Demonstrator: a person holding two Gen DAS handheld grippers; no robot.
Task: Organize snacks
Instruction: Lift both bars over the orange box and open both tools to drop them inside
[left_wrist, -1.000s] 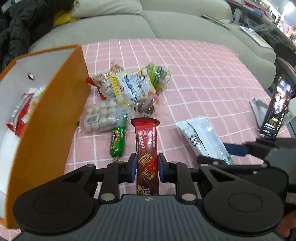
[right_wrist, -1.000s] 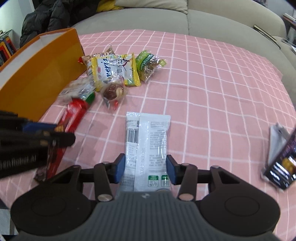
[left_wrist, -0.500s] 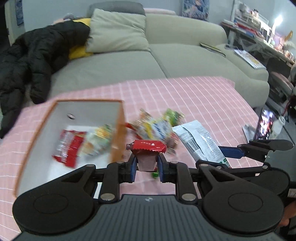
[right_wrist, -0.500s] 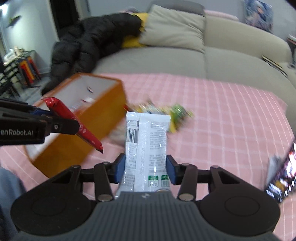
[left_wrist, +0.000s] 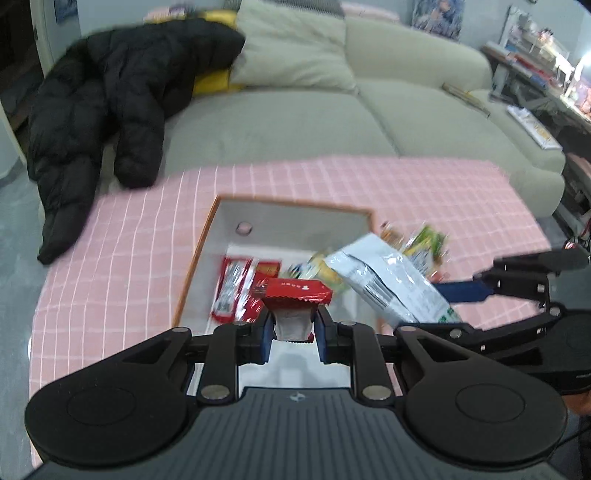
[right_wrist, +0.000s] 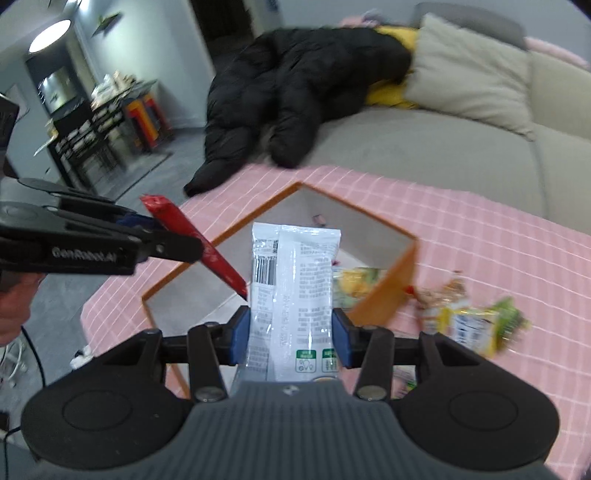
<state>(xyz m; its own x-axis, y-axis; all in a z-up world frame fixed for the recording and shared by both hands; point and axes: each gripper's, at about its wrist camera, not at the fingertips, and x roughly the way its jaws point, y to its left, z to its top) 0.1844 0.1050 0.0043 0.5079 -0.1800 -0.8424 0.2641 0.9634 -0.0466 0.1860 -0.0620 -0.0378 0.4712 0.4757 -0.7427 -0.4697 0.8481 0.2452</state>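
Black jacket (left_wrist: 110, 110), seemingly clear behind orange box (left_wrist: 288, 206).

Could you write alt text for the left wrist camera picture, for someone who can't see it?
A handheld left gripper pinches a red snack bar above an open orange box that holds a few snacks, on a pink checked tablecloth. At right, the right gripper carries a white snack packet; behind is a sofa.

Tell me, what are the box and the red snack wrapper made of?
The box looks like cardboard: thin matte walls, orange outside, white inside, with a punched hole. The red wrapper looks like glossy plastic or foil film, with shiny highlights and a crimped end.
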